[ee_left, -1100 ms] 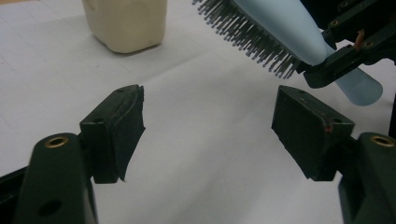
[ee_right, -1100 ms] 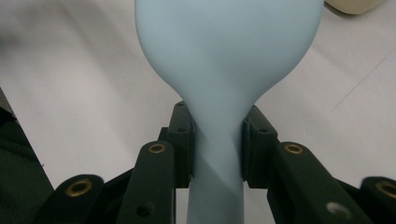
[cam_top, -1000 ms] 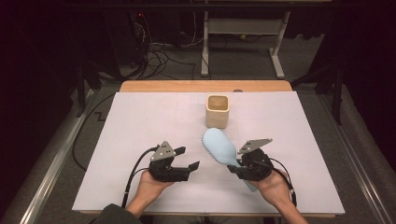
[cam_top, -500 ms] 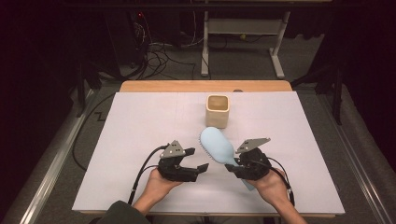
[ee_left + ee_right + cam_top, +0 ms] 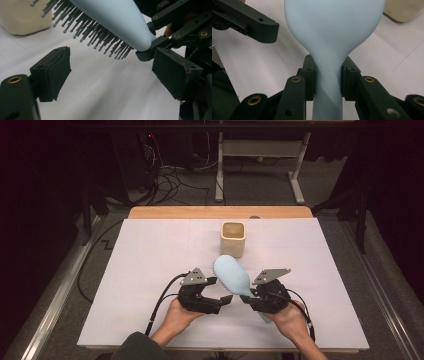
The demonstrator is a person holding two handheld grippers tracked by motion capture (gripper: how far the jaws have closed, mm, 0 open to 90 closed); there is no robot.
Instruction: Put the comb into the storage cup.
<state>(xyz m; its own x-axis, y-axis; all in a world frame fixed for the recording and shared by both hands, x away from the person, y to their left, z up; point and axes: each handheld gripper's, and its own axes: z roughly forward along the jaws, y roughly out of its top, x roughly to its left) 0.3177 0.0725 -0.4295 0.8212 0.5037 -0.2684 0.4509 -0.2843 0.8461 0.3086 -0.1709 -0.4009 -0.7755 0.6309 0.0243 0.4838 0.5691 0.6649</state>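
Observation:
My right gripper [image 5: 248, 297] is shut on the neck of a light blue hairbrush [image 5: 231, 274], whose head points away toward a beige cup [image 5: 233, 238]. In the right gripper view both pads [image 5: 310, 75] press on the narrow neck of the hairbrush [image 5: 332, 30]. My left gripper [image 5: 223, 301] sits just left of the brush, open. Its jaws have just been opening and nothing lies between them. In the left gripper view the dark bristles [image 5: 100, 35] hang above and beyond the gap of the left gripper [image 5: 115, 70], apart from its pads [image 5: 58, 67].
A white sheet [image 5: 150, 255] covers the table, with a wooden edge [image 5: 220, 212] at the back. Cables [image 5: 165, 177] and a metal stand [image 5: 260, 155] lie on the floor beyond. The cup stands a short way behind the brush head.
My left gripper has moved to the right, closer to the hairbrush, and its jaws stand wider. The right gripper and the brush have stayed put.

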